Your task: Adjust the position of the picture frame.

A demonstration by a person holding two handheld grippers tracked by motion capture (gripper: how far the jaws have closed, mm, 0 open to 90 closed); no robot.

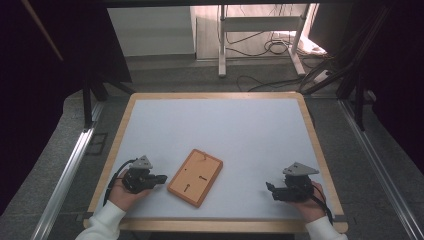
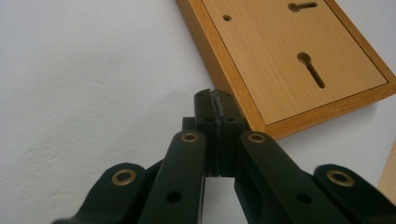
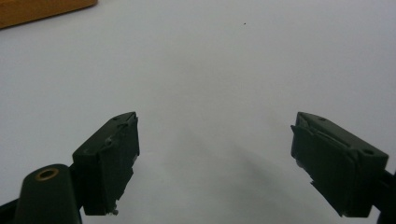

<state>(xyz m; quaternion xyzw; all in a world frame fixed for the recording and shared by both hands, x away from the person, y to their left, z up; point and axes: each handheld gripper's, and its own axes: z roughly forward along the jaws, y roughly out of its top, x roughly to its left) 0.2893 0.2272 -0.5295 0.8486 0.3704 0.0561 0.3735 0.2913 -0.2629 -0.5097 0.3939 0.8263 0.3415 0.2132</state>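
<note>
A flat wooden board (image 1: 195,177) with keyhole slots and a raised rim lies near the table's front middle, turned at an angle. My left gripper (image 1: 163,178) rests on the white surface just left of the board and points at it. In the left gripper view it (image 2: 215,96) is shut on nothing, its tip close to the board's (image 2: 289,51) near edge but apart from it. My right gripper (image 1: 272,191) sits at the front right, well away from the board and aimed left. In the right gripper view it (image 3: 215,135) stands wide open over bare white surface, with a corner of the board (image 3: 42,9) at top left.
The white tabletop has a wooden rim (image 1: 215,95). Beyond the far edge stand a white frame's legs (image 1: 221,45) and loose cables (image 1: 270,47) on the floor. Metal rails (image 1: 67,170) run along both sides of the table.
</note>
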